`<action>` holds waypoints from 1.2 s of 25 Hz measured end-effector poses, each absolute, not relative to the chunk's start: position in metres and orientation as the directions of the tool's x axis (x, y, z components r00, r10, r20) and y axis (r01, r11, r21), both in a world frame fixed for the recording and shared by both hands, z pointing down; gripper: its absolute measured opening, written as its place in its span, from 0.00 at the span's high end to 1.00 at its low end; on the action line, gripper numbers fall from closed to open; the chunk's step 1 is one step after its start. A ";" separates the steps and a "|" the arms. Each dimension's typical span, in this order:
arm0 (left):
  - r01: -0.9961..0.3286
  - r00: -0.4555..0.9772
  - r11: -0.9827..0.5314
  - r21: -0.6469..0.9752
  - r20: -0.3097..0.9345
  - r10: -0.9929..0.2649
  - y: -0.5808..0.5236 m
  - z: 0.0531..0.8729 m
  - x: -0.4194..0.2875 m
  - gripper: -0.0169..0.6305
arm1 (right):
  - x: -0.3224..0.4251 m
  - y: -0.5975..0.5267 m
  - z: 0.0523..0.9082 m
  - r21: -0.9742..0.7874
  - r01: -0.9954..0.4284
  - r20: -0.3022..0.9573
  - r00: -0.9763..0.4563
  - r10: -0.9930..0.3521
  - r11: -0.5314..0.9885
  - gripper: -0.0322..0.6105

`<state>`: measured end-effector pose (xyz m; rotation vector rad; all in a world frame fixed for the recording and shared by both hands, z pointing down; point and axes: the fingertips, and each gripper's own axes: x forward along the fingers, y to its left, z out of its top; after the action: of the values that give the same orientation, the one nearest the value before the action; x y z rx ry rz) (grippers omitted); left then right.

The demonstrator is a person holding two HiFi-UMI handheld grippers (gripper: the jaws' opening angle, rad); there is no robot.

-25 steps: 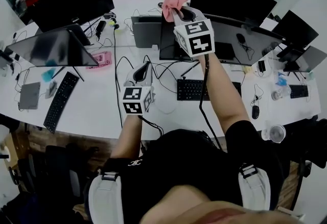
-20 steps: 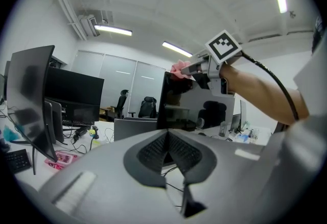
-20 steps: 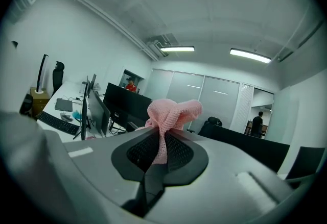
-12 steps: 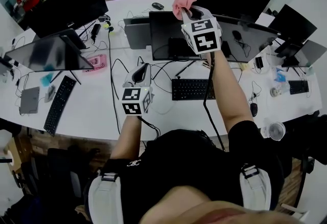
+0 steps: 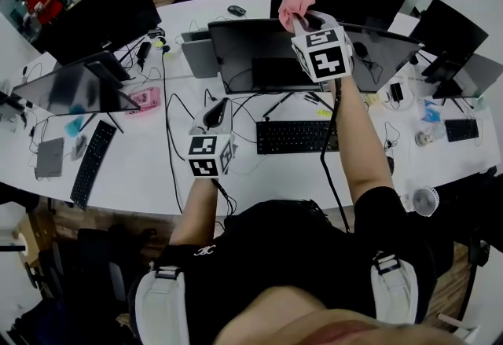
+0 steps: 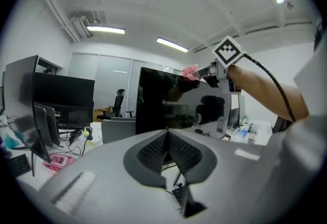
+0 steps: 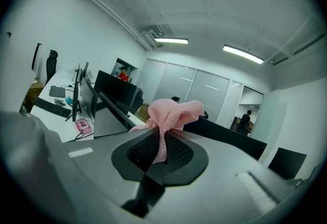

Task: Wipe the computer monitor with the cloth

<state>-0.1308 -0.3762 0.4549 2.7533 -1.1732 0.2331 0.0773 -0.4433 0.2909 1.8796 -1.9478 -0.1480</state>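
A wide dark computer monitor [image 5: 267,53] stands on the white desk in front of me; in the left gripper view the monitor [image 6: 156,105] fills the middle. My right gripper [image 5: 302,17] is raised at the monitor's top edge, shut on a bunched pink cloth [image 5: 295,4]. In the right gripper view the cloth [image 7: 171,116] sticks up from between the jaws of that gripper [image 7: 162,147]. My left gripper [image 5: 217,112] hangs lower, over the cables in front of the monitor; its jaws are together and hold nothing [image 6: 167,142].
A black keyboard [image 5: 295,136] lies below the monitor on the white desk [image 5: 141,170]. Other monitors [image 5: 94,17] stand left and behind, one more [image 5: 448,41] at the right. A second keyboard [image 5: 93,163], a pink object [image 5: 147,98], cables, a mouse [image 5: 391,166] and a small fan [image 5: 423,200] lie around.
My right gripper with the pink cloth has shifted right along the monitor's top edge. The view has swung, so the monitor shows more fully. The left gripper has hardly moved.
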 end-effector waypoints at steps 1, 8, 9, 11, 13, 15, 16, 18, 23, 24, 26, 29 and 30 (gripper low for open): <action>-0.724 0.684 -0.686 0.066 0.198 -0.702 -0.374 0.455 -0.127 0.89 | 0.084 -0.440 0.291 0.365 -0.928 0.229 0.012 -0.973 0.074 0.91; -0.713 0.691 -0.700 0.043 0.209 -0.692 -0.358 0.450 -0.095 0.89 | 0.137 -0.419 0.293 0.350 -0.936 0.223 0.051 -0.974 0.031 0.91; -0.711 0.692 -0.702 0.039 0.212 -0.690 -0.356 0.449 -0.091 0.89 | 0.146 -0.416 0.292 0.346 -0.938 0.222 0.058 -0.973 0.023 0.91; -0.709 0.693 -0.705 0.028 0.218 -0.687 -0.352 0.448 -0.082 0.89 | 0.163 -0.410 0.291 0.341 -0.940 0.219 0.074 -0.973 0.005 0.91; -0.704 0.696 -0.710 0.026 0.222 -0.683 -0.348 0.447 -0.073 0.89 | 0.179 -0.404 0.291 0.342 -0.940 0.215 0.089 -0.973 -0.011 0.91; -0.697 0.707 -0.715 0.057 0.221 -0.672 -0.344 0.446 -0.064 0.89 | 0.194 -0.398 0.292 0.348 -0.937 0.214 0.107 -0.971 -0.026 0.91; -0.694 0.713 -0.715 0.086 0.218 -0.666 -0.343 0.446 -0.060 0.89 | 0.202 -0.396 0.292 0.351 -0.936 0.216 0.116 -0.970 -0.034 0.91; -0.692 0.719 -0.709 0.134 0.216 -0.661 -0.342 0.445 -0.051 0.89 | 0.219 -0.390 0.292 0.352 -0.935 0.220 0.132 -0.966 -0.048 0.91; -0.700 0.709 -0.706 0.109 0.226 -0.668 -0.334 0.444 -0.027 0.89 | 0.259 -0.372 0.291 0.348 -0.934 0.221 0.160 -0.962 -0.076 0.91; -0.700 0.708 -0.707 0.100 0.227 -0.669 -0.332 0.443 -0.022 0.89 | 0.268 -0.369 0.292 0.348 -0.934 0.221 0.167 -0.961 -0.082 0.91; -0.700 0.707 -0.709 0.089 0.226 -0.670 -0.328 0.442 -0.012 0.89 | 0.283 -0.362 0.292 0.346 -0.934 0.220 0.176 -0.959 -0.092 0.91; -0.700 0.707 -0.710 0.080 0.220 -0.672 -0.324 0.440 0.003 0.89 | 0.304 -0.354 0.294 0.340 -0.934 0.220 0.189 -0.957 -0.106 0.91; -0.700 0.707 -0.710 0.077 0.217 -0.673 -0.323 0.439 0.008 0.89 | 0.311 -0.351 0.294 0.338 -0.935 0.220 0.193 -0.956 -0.111 0.91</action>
<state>0.0081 -0.3229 0.4392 2.7582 -1.1166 0.2601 0.3106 -0.3506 0.2944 2.0768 -1.7704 -0.0747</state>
